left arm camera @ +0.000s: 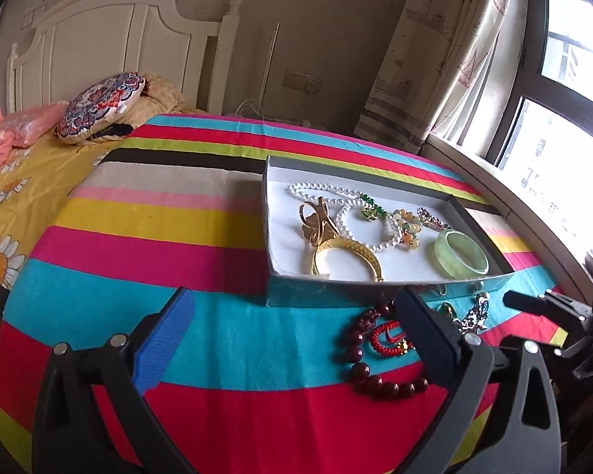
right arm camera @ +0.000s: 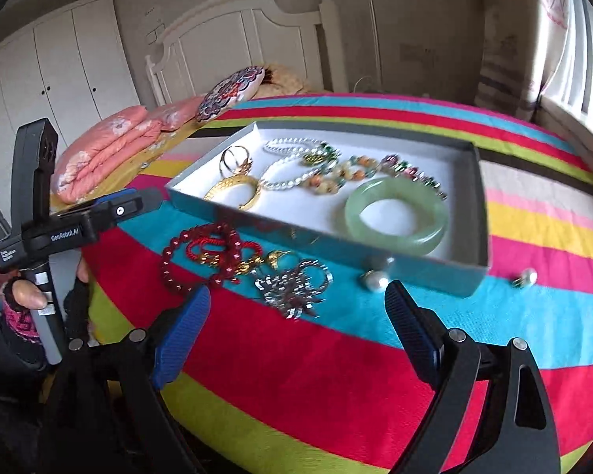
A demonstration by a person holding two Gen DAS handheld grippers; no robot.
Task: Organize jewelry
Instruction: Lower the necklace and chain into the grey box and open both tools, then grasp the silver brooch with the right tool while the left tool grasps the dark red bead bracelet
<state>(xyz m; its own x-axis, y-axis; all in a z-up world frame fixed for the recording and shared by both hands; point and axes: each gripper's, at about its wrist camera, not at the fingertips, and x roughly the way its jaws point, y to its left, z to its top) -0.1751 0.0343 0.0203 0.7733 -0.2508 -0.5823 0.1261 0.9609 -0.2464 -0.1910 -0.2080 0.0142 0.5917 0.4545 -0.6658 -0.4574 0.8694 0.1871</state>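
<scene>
On the striped bedspread (right arm camera: 336,375) just near the jewelry box (right arm camera: 435,276), the silver brooch (right arm camera: 292,288) looks light, stiff and snaggy, best pinched across its body by the spread, empty right gripper (right arm camera: 296,316), while the left gripper (left arm camera: 292,324) also gapes empty.

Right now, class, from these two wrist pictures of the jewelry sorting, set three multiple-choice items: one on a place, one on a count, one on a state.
1. Where does the green bangle lie?
A. inside the box
B. on the striped cloth
C. on the pillow

2. How many pearl earrings lie on the cloth outside the box?
A. none
B. two
C. five

3. How stands the right claw?
A. shut on a necklace
B. shut on nothing
C. open, holding nothing

Key: 1 A, the bangle rests on the box's white floor; 2 B, one lies by the box's near wall, another further right; 3 C, its blue pads stand wide apart over bare cloth.
</scene>
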